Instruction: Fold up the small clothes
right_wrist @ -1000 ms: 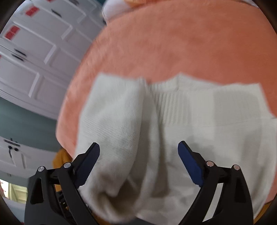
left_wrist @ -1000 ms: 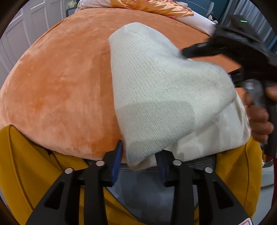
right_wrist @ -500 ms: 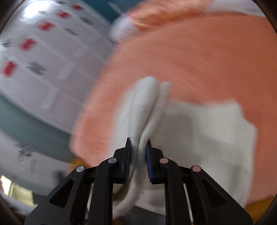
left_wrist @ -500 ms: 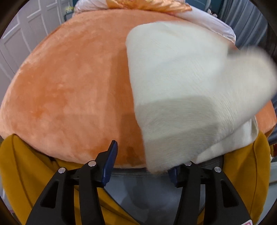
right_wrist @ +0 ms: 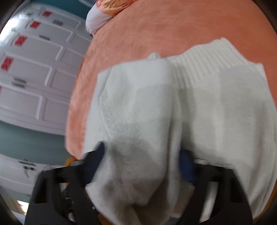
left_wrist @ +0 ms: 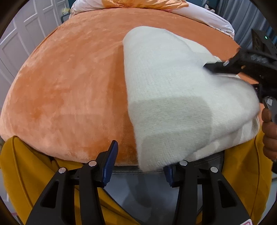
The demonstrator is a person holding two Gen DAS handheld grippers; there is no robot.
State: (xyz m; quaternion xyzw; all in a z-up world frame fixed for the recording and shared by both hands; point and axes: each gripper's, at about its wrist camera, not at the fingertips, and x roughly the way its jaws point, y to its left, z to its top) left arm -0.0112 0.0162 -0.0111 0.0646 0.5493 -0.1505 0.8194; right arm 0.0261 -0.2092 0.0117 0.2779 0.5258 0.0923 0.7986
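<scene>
A cream knit garment (left_wrist: pixel 173 97) lies folded on an orange plush bed cover (left_wrist: pixel 72 83). My left gripper (left_wrist: pixel 140 166) is open, its jaws wide apart at the garment's near corner, which hangs just over the right finger. In the right wrist view the garment (right_wrist: pixel 216 110) shows a ribbed hem (right_wrist: pixel 199 64) at the far side and a folded flap (right_wrist: pixel 135 107) on the left. My right gripper (right_wrist: pixel 142 164) is open, the flap draped between its blurred fingers. It also shows in the left wrist view (left_wrist: pixel 213 66) over the garment's right side.
A mustard yellow cloth (left_wrist: pixel 22 169) and a grey panel (left_wrist: pixel 138 193) lie below the bed's near edge. White pillows (left_wrist: pixel 199 15) and a shiny orange cushion (left_wrist: pixel 143 3) sit at the bed's head. White panelled doors (right_wrist: pixel 34 72) stand to the left.
My right gripper was shut on the garment's fold half a second ago; now it is open and the flap lies down. My left gripper has stayed open, shifted slightly left of the garment's corner.
</scene>
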